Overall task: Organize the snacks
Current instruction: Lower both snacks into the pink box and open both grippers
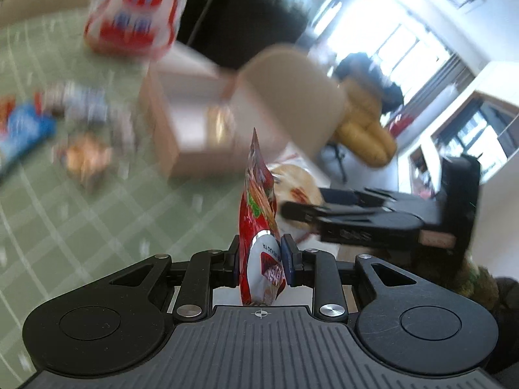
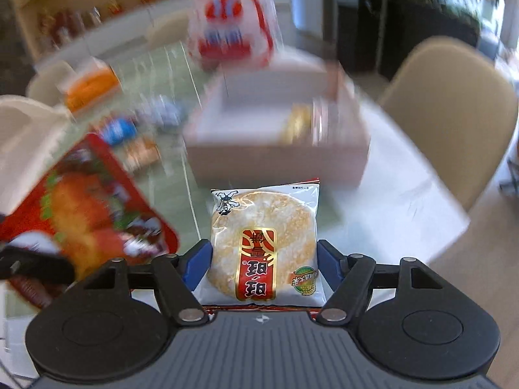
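Left tongs (image 1: 261, 261): closed on a red snack packet (image 1: 258, 214), held edge-on at lower centre of the left wrist view.
Right tongs (image 2: 264, 261): clamped on a rice cracker packet (image 2: 263, 243), flat side to the lens, lower centre of the right wrist view.
White box (image 2: 279, 136): open-topped, on the counter (image 2: 405, 201), centre frame just beyond the cracker packet; something yellow-gold inside, blurred.
Loose snacks: blue packet (image 1: 22, 133) and others at left of the left view; large red-and-white bag (image 2: 232, 32) at top, behind the box.
Step, judged: both packets lifted, in transit toward the box.
Next move calls for carrying each over the rim, then releasing inside, the tongs taking turns to avoid colliding.
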A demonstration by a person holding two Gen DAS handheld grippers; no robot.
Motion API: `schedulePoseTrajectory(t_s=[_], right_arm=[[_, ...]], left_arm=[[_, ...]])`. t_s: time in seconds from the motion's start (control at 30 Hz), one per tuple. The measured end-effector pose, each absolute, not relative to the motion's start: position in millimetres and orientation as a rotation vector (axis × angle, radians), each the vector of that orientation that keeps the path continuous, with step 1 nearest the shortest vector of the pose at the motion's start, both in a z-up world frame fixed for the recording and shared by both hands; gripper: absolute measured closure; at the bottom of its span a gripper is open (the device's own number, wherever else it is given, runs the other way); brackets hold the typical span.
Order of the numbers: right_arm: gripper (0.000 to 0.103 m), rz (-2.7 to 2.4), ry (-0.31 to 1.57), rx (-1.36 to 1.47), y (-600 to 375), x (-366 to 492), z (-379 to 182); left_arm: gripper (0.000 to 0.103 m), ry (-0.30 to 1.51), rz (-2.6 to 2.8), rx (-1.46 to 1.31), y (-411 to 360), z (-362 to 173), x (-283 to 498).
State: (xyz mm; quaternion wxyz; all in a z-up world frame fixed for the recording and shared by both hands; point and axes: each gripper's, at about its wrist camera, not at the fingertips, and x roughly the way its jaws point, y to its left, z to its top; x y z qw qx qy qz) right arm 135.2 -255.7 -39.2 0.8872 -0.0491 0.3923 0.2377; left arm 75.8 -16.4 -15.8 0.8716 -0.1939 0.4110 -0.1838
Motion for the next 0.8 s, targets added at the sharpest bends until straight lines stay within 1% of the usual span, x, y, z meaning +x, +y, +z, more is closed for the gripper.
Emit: schedulePoseTrajectory(t_s=[0.17,0.23,0.33,0.43,0.53,0.63,0.7,0.77,0.8], right_arm=[[0.032,0.508,0.598,-0.089,-275.0,166.4,47.1],[0.032,0.523,0.552,-0.082,-277.8,189.0,70.6],[0.032,0.534,0.507,-0.102,-276.1,220.3,85.8],[0.032,0.544,0.521,-0.109,-273.4,250.4,83.1],[0.032,0.557,0.569,-0.081,-281.0,273.8,70.5],[0.032,0.576,0.633,-0.073,-281.9,301.8,44.6],[0.032,0.593,0.680,-0.084,-280.2,314.0,25.7],[0.032,0.620,0.729,-0.101,-275.2,325.5,5.1],[0.032,0.632,0.749,-0.106,-272.6,326.3,-3.2]], left_arm=[[0.074,0.692,-0.337,-0.421,-15.3,36.7,127.1],[0.074,0.662,-0.300,-0.425,-18.6,42.7,155.3],[0.074,0.681,-0.250,-0.503,-21.4,33.3,204.5],[0.074,0.735,-0.181,-0.567,-21.8,6.4,246.0],[0.074,0.812,-0.122,-0.637,-25.0,-35.3,273.4],[0.075,0.888,-0.078,-0.648,-29.6,-73.8,290.6],[0.075,0.905,-0.061,-0.602,-34.8,-89.8,295.3],[0.067,0.882,-0.010,-0.533,-38.9,-92.6,293.9],[0.067,0.868,0.010,-0.522,-39.1,-90.7,292.2]])
